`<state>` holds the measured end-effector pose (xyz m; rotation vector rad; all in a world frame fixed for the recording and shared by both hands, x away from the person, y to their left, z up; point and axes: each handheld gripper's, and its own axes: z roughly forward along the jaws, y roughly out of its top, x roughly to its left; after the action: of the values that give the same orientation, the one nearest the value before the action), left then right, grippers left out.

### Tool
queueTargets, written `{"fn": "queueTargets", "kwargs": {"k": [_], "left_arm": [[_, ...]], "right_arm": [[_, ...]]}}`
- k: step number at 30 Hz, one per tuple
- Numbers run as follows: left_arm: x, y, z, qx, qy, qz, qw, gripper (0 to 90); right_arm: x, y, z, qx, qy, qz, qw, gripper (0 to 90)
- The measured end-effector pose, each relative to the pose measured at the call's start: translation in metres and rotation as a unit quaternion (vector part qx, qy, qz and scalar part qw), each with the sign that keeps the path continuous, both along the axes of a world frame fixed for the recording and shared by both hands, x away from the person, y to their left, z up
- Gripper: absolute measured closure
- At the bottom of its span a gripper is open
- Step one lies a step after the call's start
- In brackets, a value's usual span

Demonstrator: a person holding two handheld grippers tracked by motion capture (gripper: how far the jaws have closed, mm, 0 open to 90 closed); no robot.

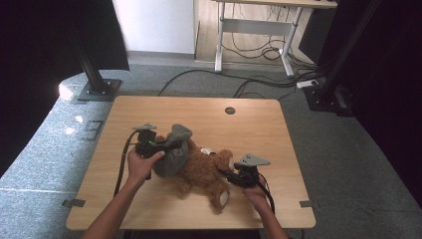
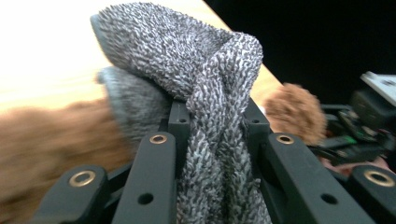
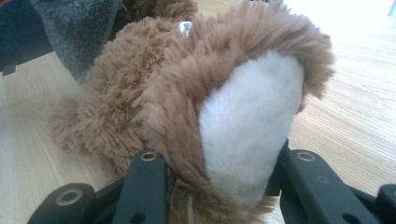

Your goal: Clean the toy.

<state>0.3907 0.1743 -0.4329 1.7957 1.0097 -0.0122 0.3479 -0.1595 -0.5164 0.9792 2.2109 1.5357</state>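
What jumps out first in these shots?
A brown teddy bear lies in the middle of the wooden table, a grey knit hat over its head end. The left hand-held gripper is shut on a fold of the hat; the right hand-held gripper clamps the bear's white-soled foot.

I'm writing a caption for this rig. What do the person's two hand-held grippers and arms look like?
Both the left gripper and right gripper are black, each topped with a grey three-cornered plate. Their jaws are flat black bars with brass-ringed holes. A black cable trails back from each. The forearms are bare, no sleeves or gloves in view.
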Motion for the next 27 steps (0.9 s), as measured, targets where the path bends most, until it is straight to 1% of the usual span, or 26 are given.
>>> {"fn": "queueTargets", "kwargs": {"k": [2, 4, 5, 7, 8, 10, 12, 14, 15, 16, 17, 18, 19, 20, 22, 23, 26, 27], "left_arm": [[-0.003, -0.018, 0.006, -0.005, -0.009, -0.017, 0.9998, 71.8], [-0.004, -0.034, 0.012, -0.009, -0.013, -0.035, 0.9993, 71.5], [-0.004, -0.048, 0.016, -0.004, -0.016, -0.047, 0.9988, 71.4], [-0.002, -0.072, 0.019, 0.015, -0.022, -0.061, 0.9978, 71.4], [0.000, -0.081, 0.018, 0.016, -0.018, -0.066, 0.9975, 71.3], [0.004, -0.097, 0.014, 0.027, -0.011, -0.075, 0.9967, 71.3], [0.009, -0.113, 0.005, 0.045, 0.003, -0.083, 0.9956, 71.2], [0.013, -0.123, -0.007, 0.061, 0.019, -0.086, 0.9942, 71.0], [0.015, -0.123, -0.012, 0.058, 0.025, -0.084, 0.9945, 71.0], [0.016, -0.122, -0.013, 0.054, 0.031, -0.084, 0.9945, 71.0], [0.017, -0.120, -0.015, 0.053, 0.034, -0.082, 0.9946, 71.0], [0.018, -0.117, -0.015, 0.059, 0.034, -0.080, 0.9945, 71.0], [0.018, -0.115, -0.015, 0.066, 0.032, -0.077, 0.9943, 71.1], [0.017, -0.108, -0.015, 0.069, 0.034, -0.074, 0.9943, 71.3], [0.017, -0.105, -0.015, 0.070, 0.033, -0.074, 0.9943, 71.5], [0.015, -0.098, -0.014, 0.069, 0.032, -0.073, 0.9944, 71.6], [0.012, -0.086, -0.014, 0.063, 0.028, -0.070, 0.9951, 71.9], [0.010, -0.079, -0.014, 0.059, 0.027, -0.067, 0.9957, 71.9]], "right_arm": [[0.000, 0.000, 0.000, 0.001, -0.001, -0.001, 1.0000, 63.6], [-0.001, 0.001, 0.000, 0.000, -0.002, -0.001, 1.0000, 63.6], [-0.001, 0.001, 0.000, -0.001, -0.003, 0.000, 1.0000, 63.6], [-0.001, 0.001, 0.000, 0.000, -0.003, 0.000, 1.0000, 63.6], [-0.001, 0.001, 0.001, 0.000, -0.002, 0.000, 1.0000, 63.6], [-0.001, 0.001, 0.001, 0.000, -0.005, 0.000, 1.0000, 63.6], [-0.002, 0.001, 0.001, -0.001, -0.006, 0.001, 1.0000, 63.6], [-0.002, 0.001, 0.002, -0.005, -0.007, 0.003, 1.0000, 63.6], [-0.002, 0.000, 0.001, -0.007, -0.007, 0.003, 0.9999, 63.6], [-0.002, 0.000, 0.000, -0.012, -0.004, 0.004, 0.9999, 63.6], [-0.002, -0.001, -0.001, -0.009, -0.002, 0.004, 1.0000, 63.6], [-0.001, -0.001, -0.001, -0.003, 0.000, 0.005, 1.0000, 63.7], [-0.001, -0.001, -0.001, -0.003, 0.000, 0.007, 1.0000, 63.7], [-0.001, 0.000, -0.001, -0.003, -0.002, 0.008, 1.0000, 63.7], [-0.002, 0.001, 0.000, -0.001, -0.004, 0.010, 0.9999, 63.6], [-0.002, 0.001, 0.001, -0.003, -0.005, 0.012, 0.9999, 63.7], [-0.003, 0.001, 0.001, -0.002, -0.007, 0.014, 0.9999, 63.6], [-0.003, 0.000, 0.001, -0.002, -0.006, 0.014, 0.9999, 63.7]]}}
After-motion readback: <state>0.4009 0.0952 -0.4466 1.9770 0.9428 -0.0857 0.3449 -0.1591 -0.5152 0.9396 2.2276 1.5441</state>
